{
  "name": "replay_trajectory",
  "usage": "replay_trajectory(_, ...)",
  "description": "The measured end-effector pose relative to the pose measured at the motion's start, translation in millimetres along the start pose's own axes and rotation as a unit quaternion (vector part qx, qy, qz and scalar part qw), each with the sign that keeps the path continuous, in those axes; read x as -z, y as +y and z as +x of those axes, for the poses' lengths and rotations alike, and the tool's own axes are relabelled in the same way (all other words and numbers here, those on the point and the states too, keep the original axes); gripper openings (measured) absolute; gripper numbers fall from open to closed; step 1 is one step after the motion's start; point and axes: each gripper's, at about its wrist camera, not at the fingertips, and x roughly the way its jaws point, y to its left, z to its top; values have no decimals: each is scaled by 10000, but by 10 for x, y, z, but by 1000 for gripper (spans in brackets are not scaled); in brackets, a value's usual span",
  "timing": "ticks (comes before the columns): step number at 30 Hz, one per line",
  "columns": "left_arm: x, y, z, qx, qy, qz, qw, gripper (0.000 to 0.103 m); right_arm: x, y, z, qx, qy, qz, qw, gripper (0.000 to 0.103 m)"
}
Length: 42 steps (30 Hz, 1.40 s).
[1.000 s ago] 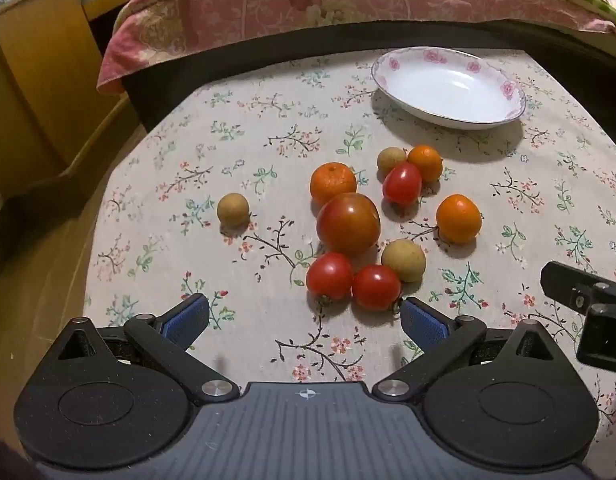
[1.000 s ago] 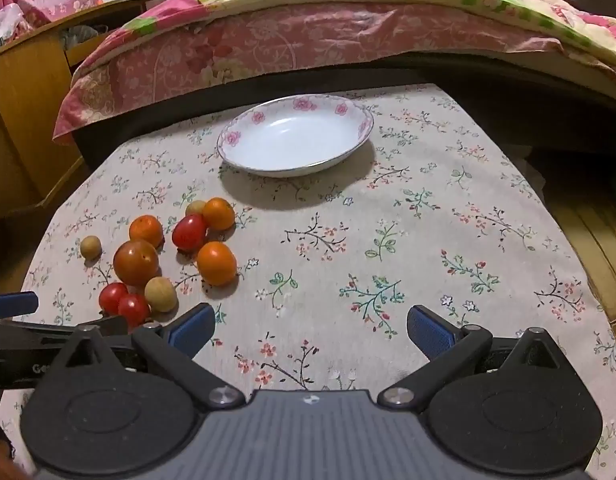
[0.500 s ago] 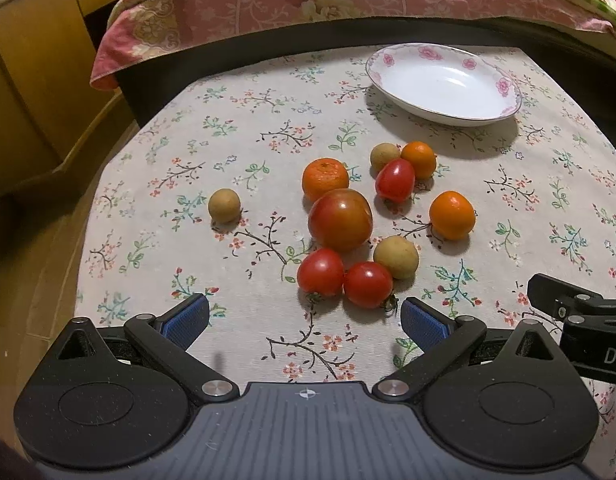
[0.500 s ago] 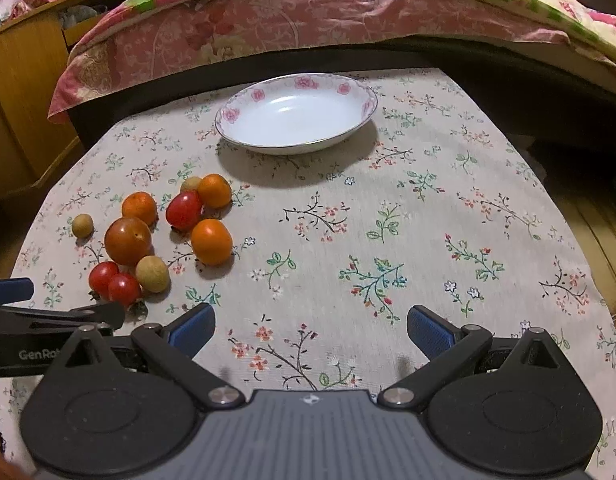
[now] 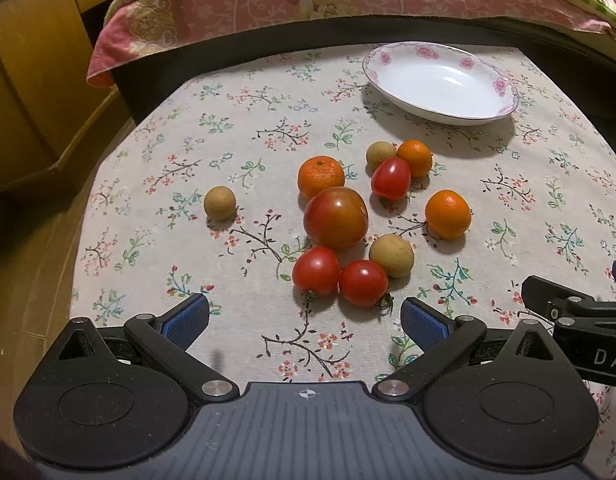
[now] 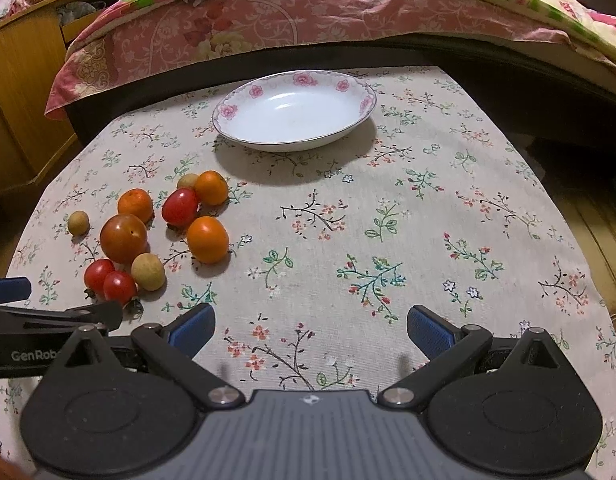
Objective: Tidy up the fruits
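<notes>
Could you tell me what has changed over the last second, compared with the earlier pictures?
Both grippers have eased forward over the table: in each view the fruit cluster, e.g. the large tomato, and the plate now appear slightly nearer. The left gripper and right gripper stay open and hold nothing. No fruit has moved, and the plate remains without fruit.

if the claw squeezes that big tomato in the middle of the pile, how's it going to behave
The big tomato looks round and glossy, so it may slip between the pads and roll if nudged. It seems to touch an orange and a small red tomato, so pushing it would probably scatter them. Its skin likely bruises under a hard squeeze.
</notes>
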Motion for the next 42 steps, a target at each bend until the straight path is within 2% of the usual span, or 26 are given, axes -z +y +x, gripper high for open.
replay_trajectory(42,23,-8,26,75,83,8,9999,103,11,4,15,2,48,-25,10000,102)
